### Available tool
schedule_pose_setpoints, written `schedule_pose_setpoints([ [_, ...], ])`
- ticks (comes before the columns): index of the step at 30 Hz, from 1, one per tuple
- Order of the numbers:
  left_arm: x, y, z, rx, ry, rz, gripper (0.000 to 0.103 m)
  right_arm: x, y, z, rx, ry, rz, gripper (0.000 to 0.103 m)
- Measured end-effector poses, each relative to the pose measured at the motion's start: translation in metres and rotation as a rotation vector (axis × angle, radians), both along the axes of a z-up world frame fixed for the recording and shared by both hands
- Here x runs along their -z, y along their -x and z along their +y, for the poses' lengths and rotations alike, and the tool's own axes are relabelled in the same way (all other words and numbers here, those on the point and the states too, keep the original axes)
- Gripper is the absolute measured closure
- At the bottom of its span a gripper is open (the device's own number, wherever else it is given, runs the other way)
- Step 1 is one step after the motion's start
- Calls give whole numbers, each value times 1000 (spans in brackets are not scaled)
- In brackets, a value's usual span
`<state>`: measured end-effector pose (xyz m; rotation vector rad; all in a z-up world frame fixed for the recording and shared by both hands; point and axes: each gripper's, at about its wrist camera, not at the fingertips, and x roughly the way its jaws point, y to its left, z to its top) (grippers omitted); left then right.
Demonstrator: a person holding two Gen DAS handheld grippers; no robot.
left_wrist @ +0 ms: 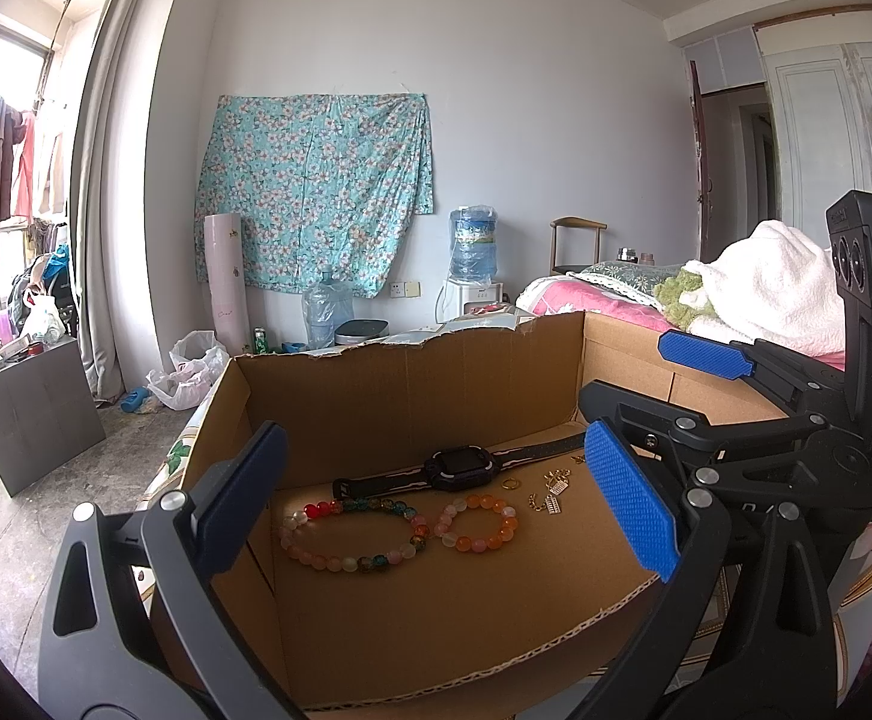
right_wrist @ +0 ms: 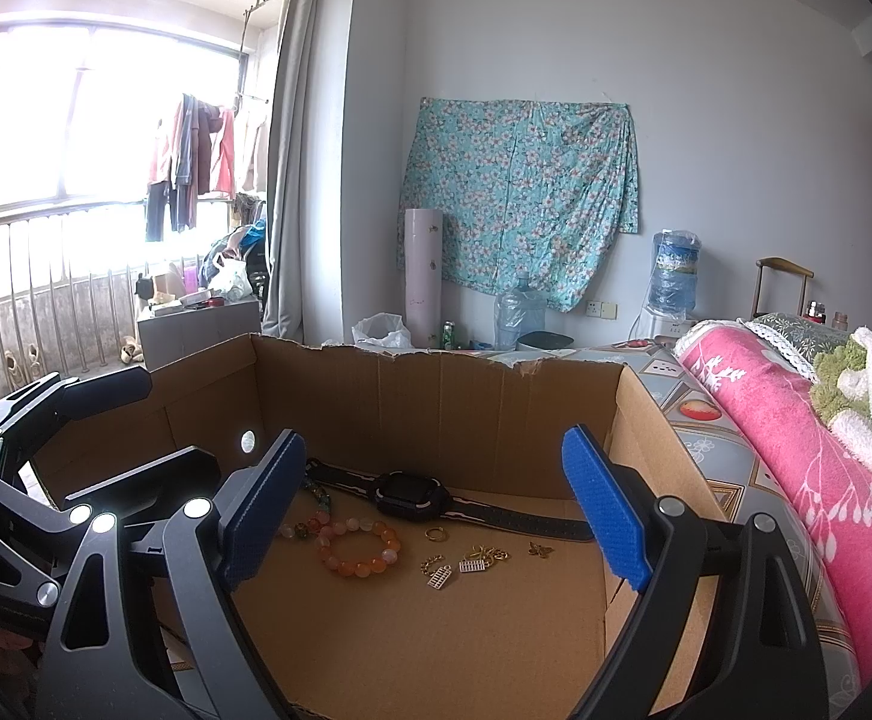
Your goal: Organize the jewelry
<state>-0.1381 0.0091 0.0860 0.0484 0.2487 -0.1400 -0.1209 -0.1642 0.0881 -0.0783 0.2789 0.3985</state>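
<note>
Left hand-held gripper [left_wrist: 436, 492]: fingers wide apart, holding nothing, poised above the near edge of the cardboard box [left_wrist: 411, 384].
Right hand-held gripper [right_wrist: 436, 516]: fingers likewise spread, nothing between them, just right of the left one.
Box floor: black watch [left_wrist: 466, 468] laid flat toward the back wall.
Bracelets: multicoloured bead bracelet [left_wrist: 351, 534] touching orange bead bracelet [left_wrist: 476, 523], both in front of the watch.
Small pieces: gold ring [right_wrist: 434, 534], abacus charms [right_wrist: 457, 571] and gold chain bits, right of the bracelets.
Surroundings: box sits beside a bed with pink blanket [right_wrist: 796, 450].
</note>
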Motion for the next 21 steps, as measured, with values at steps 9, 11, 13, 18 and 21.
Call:
schedule_pose_setpoints([
  [9, 0, 0, 0, 0, 0, 0, 8, 0, 2, 0, 0, 0, 0, 18],
  [11, 0, 0, 0, 0, 0, 0, 8, 0, 1, 0, 0, 0, 0, 18],
  [13, 0, 0, -1, 0, 0, 0, 8, 1, 3, 0, 0, 0, 0, 18],
  [18, 0, 0, -1, 0, 0, 0, 8, 1, 3, 0, 0, 0, 0, 18],
  [21, 0, 0, 0, 0, 0, 0, 8, 1, 3, 0, 0, 0, 0, 18],
])
